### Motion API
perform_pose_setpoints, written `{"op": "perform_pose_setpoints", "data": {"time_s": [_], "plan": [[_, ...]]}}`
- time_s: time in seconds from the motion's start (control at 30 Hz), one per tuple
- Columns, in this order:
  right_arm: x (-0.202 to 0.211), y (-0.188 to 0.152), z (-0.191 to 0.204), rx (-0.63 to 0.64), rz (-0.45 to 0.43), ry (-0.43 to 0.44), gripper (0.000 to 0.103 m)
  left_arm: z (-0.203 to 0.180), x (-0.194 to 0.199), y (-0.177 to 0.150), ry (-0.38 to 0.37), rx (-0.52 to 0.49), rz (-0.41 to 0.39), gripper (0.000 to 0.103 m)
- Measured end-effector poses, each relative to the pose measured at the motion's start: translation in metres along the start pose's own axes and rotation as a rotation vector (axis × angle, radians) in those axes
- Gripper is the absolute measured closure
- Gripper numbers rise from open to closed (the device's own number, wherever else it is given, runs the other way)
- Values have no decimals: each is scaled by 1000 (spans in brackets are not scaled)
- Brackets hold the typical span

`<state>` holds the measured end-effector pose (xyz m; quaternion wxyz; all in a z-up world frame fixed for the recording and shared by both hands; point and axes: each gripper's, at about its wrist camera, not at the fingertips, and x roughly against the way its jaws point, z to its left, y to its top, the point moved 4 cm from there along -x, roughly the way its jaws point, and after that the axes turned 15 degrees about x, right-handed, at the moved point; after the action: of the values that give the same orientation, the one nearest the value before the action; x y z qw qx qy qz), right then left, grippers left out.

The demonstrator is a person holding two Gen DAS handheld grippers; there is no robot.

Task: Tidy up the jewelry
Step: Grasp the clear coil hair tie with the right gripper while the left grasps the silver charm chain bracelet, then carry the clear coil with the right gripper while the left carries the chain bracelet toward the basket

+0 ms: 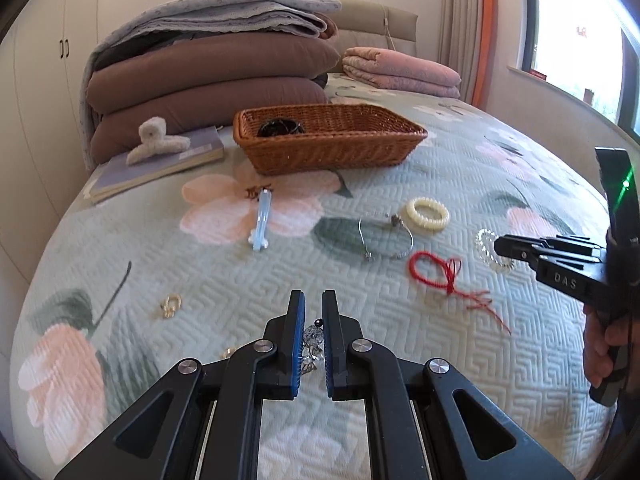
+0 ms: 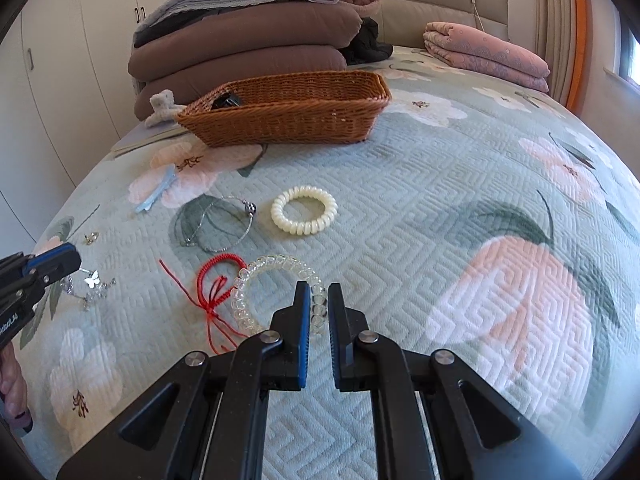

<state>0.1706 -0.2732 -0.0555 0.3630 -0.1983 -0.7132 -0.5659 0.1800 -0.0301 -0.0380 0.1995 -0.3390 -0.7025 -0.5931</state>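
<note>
My left gripper [image 1: 313,296] is shut on a crystal-bead chain with a silver butterfly [image 1: 311,346], which hangs just above the quilt [image 2: 94,280]. My right gripper [image 2: 319,288] is shut on the rim of a clear spiral hair tie [image 2: 276,264] that lies on the bed. Between the two grippers lies a red string bracelet [image 2: 216,280]. Farther back are a white spiral hair tie [image 2: 304,210], a silver bangle [image 2: 216,220], a pale blue hair clip [image 1: 262,220] and a gold earring [image 1: 171,306]. The wicker basket [image 1: 332,152] stands beyond them with a dark item [image 1: 280,126] inside.
A fluffy claw clip [image 1: 158,140] rests on a book [image 1: 120,172] left of the basket. Stacked brown pillows [image 1: 208,88] and a folded pink blanket [image 1: 400,70] lie at the head of the bed. A hand [image 1: 600,344] holds the right gripper's handle.
</note>
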Motion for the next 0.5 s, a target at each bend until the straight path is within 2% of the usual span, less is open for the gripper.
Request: {"op": "perform_pose_setpoints", "data": {"time_s": [0.5], "plan": [[-15,50,-5,32,-46,0,94,-22,-45,47,9,18,-37,95]]}}
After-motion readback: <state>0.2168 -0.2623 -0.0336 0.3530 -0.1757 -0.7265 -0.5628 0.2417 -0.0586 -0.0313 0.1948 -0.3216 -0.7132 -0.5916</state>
